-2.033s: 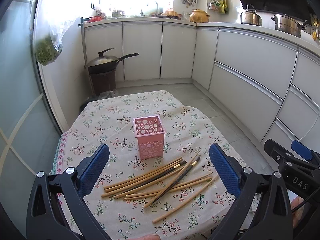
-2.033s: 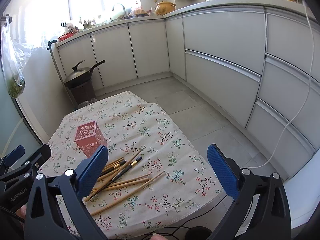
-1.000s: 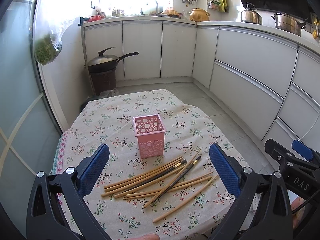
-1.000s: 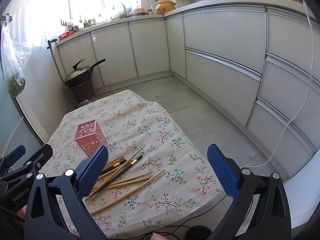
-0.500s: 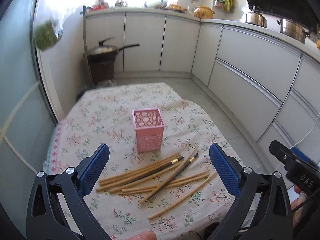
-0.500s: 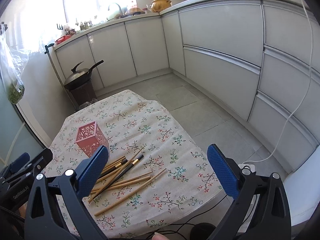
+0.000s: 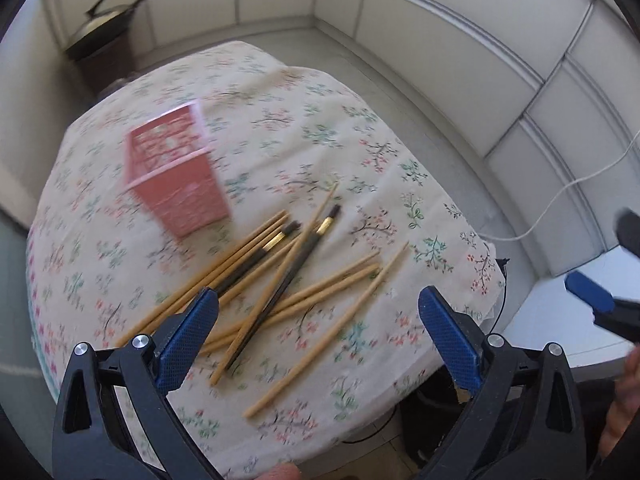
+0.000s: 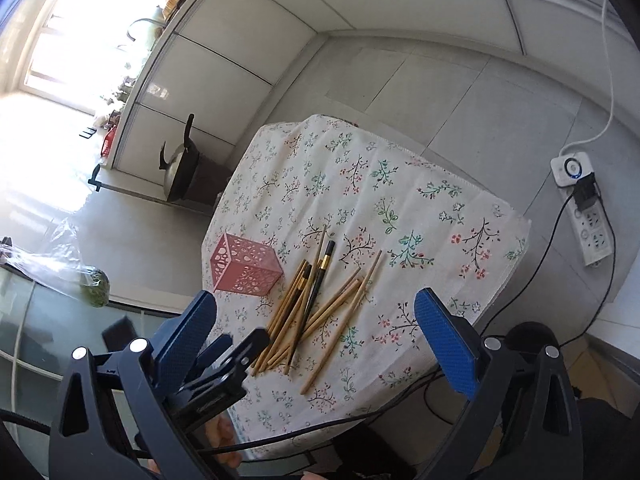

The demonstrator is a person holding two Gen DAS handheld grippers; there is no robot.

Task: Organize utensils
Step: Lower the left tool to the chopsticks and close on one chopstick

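Both grippers are being tipped down and swung in toward the bench, where half a second ago they were being held level with the kitchen cabinets filling the upper view. Left gripper [image 7: 318,324] is being lowered over the near end of the chopsticks [image 7: 280,272], its jaws spread wide and nothing being carried between them; the blur across its view suggests it is being moved quickly. Right gripper [image 8: 316,328] is being rolled sharply and raised, so that the whole floral tablecloth [image 8: 420,208] is now being looked down on, its jaws likewise spread wide and empty.

Chopsticks are lying loose in a crossed pile on the cloth, pale wooden ones mixed with two dark ones, none yet being lifted. Pink holder [image 7: 176,176] is standing upright just beside the far ends of the pile, apparently empty, though its inside is being blurred in one view and seen side-on in the other.

Sorting is judged to be only starting: a first pick from the pile is seemingly being lined up.
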